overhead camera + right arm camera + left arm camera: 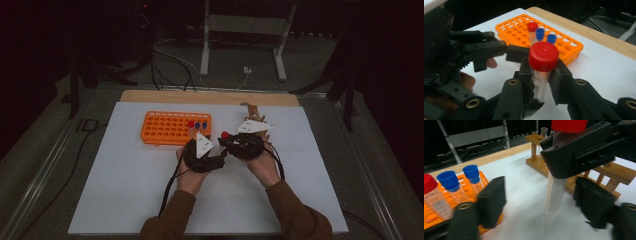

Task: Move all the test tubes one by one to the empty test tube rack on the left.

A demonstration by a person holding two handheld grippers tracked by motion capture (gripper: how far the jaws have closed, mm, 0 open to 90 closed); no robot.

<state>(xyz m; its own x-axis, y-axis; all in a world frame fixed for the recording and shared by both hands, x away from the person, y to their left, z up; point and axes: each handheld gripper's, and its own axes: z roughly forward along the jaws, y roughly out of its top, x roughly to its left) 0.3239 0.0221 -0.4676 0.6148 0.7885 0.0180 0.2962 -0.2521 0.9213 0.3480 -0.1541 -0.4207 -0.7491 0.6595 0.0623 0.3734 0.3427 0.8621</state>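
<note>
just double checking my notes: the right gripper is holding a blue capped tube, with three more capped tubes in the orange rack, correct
Not quite: the tube in the right gripper has a red cap, not blue, as the right gripper view shows. The orange rack does hold three more capped tubes.

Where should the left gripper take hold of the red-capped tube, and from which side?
On the bare lower body of the red-capped tube, coming level from the side. The tube stands upright and the right gripper already clamps it just under the cap.

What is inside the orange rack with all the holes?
Three capped tubes stand in the orange rack at one end: one red-capped tube and two blue-capped tubes. Other holes look empty. The tubes' bottoms are hidden inside the rack.
</note>
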